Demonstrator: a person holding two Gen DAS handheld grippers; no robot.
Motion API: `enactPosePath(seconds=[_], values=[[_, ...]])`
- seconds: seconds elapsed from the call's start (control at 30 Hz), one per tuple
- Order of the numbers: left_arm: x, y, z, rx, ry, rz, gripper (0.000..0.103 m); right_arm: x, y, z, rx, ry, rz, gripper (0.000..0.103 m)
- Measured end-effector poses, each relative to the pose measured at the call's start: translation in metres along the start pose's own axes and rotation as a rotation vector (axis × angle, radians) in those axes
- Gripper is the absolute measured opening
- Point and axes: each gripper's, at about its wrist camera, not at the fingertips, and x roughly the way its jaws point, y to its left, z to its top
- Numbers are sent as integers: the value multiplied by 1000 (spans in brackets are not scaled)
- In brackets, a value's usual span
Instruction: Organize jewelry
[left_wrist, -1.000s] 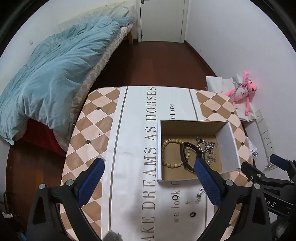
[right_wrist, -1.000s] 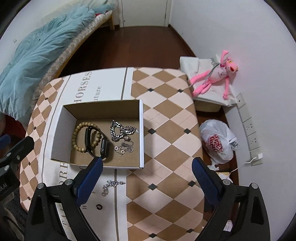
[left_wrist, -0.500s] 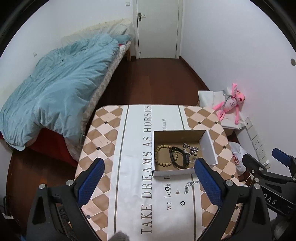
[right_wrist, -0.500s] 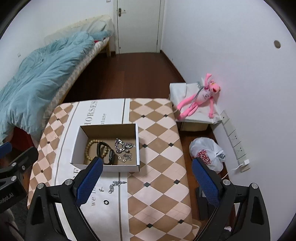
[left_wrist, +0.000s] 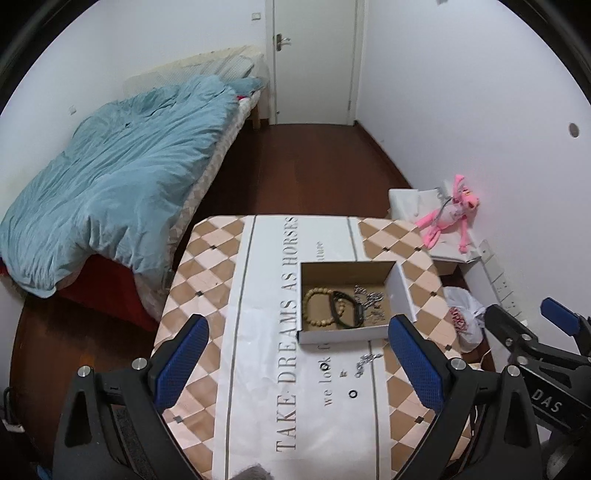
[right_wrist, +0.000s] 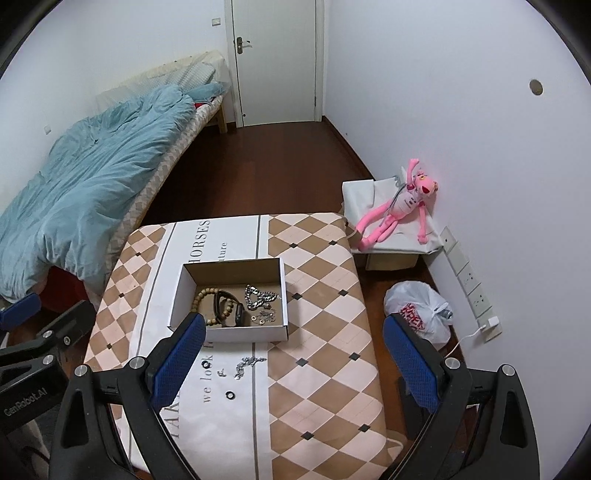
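Note:
An open cardboard box (left_wrist: 400, 291) (right_wrist: 282, 295) stands on the table and holds a wooden bead bracelet (left_wrist: 314, 308) (right_wrist: 201, 299), a black band (left_wrist: 347, 312) (right_wrist: 229, 308) and silver chains (right_wrist: 258, 297). In front of the box lie a loose silver chain (left_wrist: 365, 360) (right_wrist: 247, 363), a small earring (right_wrist: 221, 373) and a black ring (left_wrist: 352, 393) (right_wrist: 229, 395). My left gripper (left_wrist: 295, 362) and right gripper (right_wrist: 291, 354) are both open, empty and held high above the table.
The table (left_wrist: 207, 295) (right_wrist: 325, 295) has a checked cloth with printed words. A bed with a blue duvet (left_wrist: 110, 192) is to the left. A pink plush toy (right_wrist: 399, 206) on a low box and a white plastic bag (right_wrist: 417, 314) are by the right wall.
Both grippers have risen and pulled back from the table, so the box and jewelry look smaller. Both stayed open and empty. The jewelry has not moved.

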Motion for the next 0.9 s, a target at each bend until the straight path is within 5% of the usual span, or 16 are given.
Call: enactPosePath(seconds=[0.2,0.43,0.6,0.9], values=[[31,9,-18,-9,36,83,99,47,-7,-24,22,112,45,98],[106,20,-68,-1,208,125,99,140,3,-75,28,272,88,98],[142,24,-91,8,275,135,99,187,19,-87,21,283,94,97],[166,35,-95,-7,294,147,99,226,51,-96,-12,291,74,69]])
